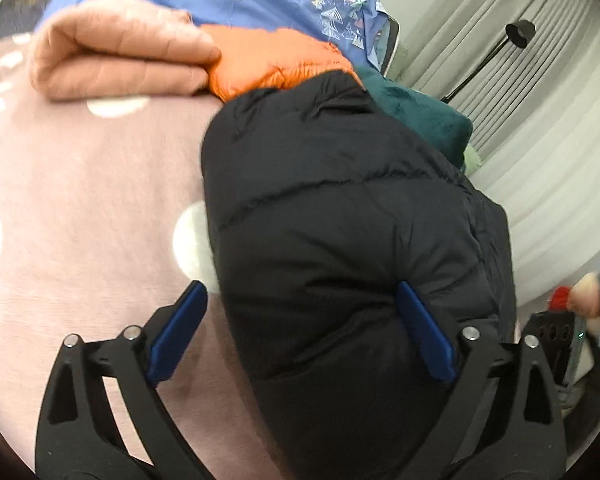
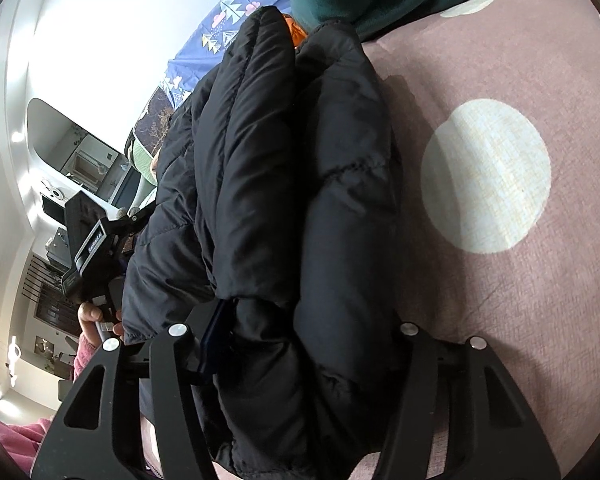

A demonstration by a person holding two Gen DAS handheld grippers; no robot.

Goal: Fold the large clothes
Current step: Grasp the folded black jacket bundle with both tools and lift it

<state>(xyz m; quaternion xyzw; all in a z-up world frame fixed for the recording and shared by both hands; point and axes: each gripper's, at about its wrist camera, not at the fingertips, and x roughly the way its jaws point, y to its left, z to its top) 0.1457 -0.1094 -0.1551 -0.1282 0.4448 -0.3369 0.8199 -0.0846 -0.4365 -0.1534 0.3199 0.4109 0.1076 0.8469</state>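
Black puffer jacket (image 1: 340,220): quilted, glossy, bunched on pink dotted bedcover (image 1: 80,200). Left wrist view: left gripper (image 1: 300,332) spread wide, blue pads (image 1: 424,332) straddling the jacket's near bulge, seemingly unpressed. Ahead: folded peach quilt (image 1: 116,56), orange garment (image 1: 272,60); teal fleece (image 1: 420,116) beyond-right. Right wrist view: right gripper (image 2: 300,344) clamped on the jacket's folded edge (image 2: 300,200); right pad hidden by fabric.

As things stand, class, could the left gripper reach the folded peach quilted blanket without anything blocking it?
Probably yes. The left gripper is open over the black puffer jacket, and bare pink spotted bedspread lies between it and the folded peach quilted blanket.
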